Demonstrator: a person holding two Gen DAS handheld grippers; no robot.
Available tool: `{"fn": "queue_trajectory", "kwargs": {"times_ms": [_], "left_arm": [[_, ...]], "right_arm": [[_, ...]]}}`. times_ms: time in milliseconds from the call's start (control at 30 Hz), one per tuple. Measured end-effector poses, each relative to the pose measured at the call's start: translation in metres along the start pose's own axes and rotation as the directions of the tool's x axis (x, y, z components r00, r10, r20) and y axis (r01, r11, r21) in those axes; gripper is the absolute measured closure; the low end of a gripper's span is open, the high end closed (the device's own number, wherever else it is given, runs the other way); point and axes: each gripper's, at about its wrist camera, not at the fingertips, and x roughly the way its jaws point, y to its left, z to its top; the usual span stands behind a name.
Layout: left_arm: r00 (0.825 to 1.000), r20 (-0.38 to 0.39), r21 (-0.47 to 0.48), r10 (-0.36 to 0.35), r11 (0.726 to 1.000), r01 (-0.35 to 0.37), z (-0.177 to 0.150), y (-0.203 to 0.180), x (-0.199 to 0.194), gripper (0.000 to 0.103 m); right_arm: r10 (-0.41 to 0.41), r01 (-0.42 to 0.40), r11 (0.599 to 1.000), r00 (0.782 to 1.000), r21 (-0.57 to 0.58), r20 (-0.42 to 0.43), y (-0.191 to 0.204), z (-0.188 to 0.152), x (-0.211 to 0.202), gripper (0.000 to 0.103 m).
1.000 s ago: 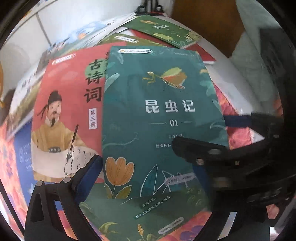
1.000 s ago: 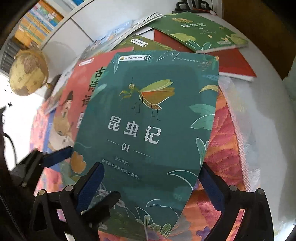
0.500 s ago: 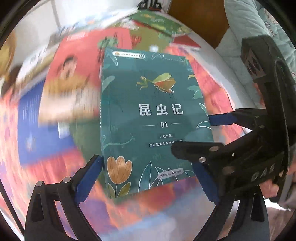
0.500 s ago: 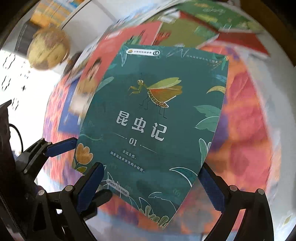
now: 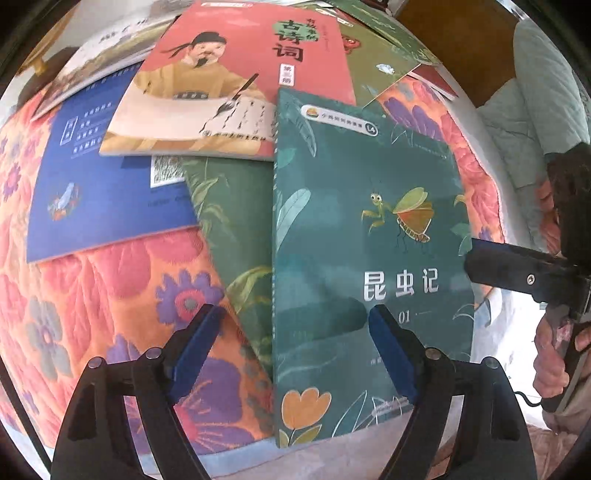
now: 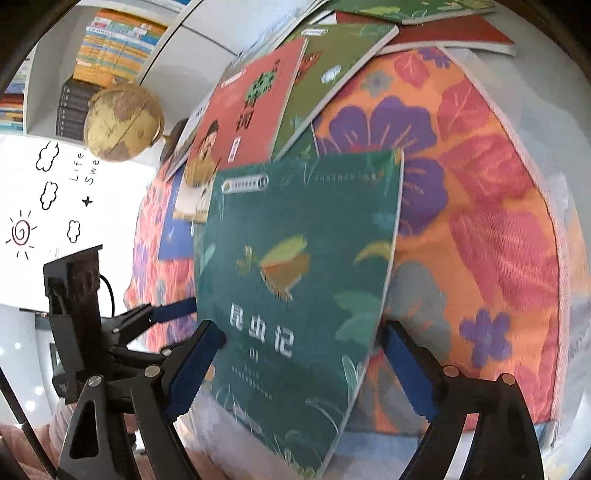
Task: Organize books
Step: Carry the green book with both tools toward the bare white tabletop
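Note:
A teal book with a mantis on its cover (image 5: 369, 258) is held by its two side edges between my grippers, over the near edge of the floral cloth (image 5: 110, 295). It also shows in the right wrist view (image 6: 295, 277), tilted up toward the camera. My left gripper (image 5: 295, 332) has its jaws wide, its right finger over the book's cover. My right gripper (image 6: 303, 343) has its jaws wide around the book. A red book with a poet (image 5: 229, 81), a blue book (image 5: 103, 199) and green books (image 5: 236, 229) lie overlapping behind.
More green and red books (image 6: 443, 33) lie at the cloth's far end. A globe (image 6: 122, 122) stands at the left by a shelf of books (image 6: 110, 40). The cloth's front edge (image 5: 258, 454) is just below the grippers.
The teal book has been drawn back off the pile toward the near edge of the cloth, both grippers moving with it. The red book now lies uncovered behind it.

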Motion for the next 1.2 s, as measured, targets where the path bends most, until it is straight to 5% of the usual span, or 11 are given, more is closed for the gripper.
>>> {"fn": "queue_trajectory", "kwargs": {"times_ms": [100, 300, 600, 800, 900, 1000, 1200], "left_arm": [[1.000, 0.000, 0.016, -0.010, 1.000, 0.010, -0.001, -0.008, 0.001, 0.024], [0.996, -0.002, 0.031, 0.086, 0.996, -0.086, -0.010, -0.012, -0.010, 0.034], [0.990, 0.057, 0.038, 0.129, 0.991, -0.132, -0.036, -0.003, -0.042, 0.035], [0.989, 0.126, 0.107, 0.080, 0.990, -0.094, -0.046, -0.022, -0.071, 0.037], [0.983, 0.122, 0.129, 0.140, 0.979, -0.156, -0.051, -0.022, -0.065, 0.036], [0.985, 0.042, 0.050, 0.170, 0.984, -0.172, -0.054, 0.009, -0.054, 0.036], [0.997, -0.055, -0.134, 0.046, 0.990, -0.053, -0.064, 0.072, -0.034, 0.033]], "right_arm": [[-0.030, 0.029, 0.998, 0.999, -0.062, -0.015, 0.015, -0.005, 0.004, 0.023], [-0.109, 0.109, 0.976, 0.994, -0.187, 0.010, 0.042, -0.021, -0.001, 0.033], [0.013, -0.008, 0.983, 1.000, -0.182, 0.029, 0.056, -0.031, -0.018, 0.034], [0.067, -0.057, 0.971, 0.997, -0.231, 0.036, 0.092, -0.043, -0.025, 0.035], [-0.052, 0.060, 0.959, 0.998, -0.276, 0.035, 0.102, -0.051, -0.011, 0.035], [-0.102, 0.100, 0.983, 0.995, -0.155, -0.001, 0.074, -0.058, 0.005, 0.035], [-0.026, 0.028, 0.998, 0.999, 0.059, -0.035, 0.035, -0.080, 0.020, 0.035]]}}
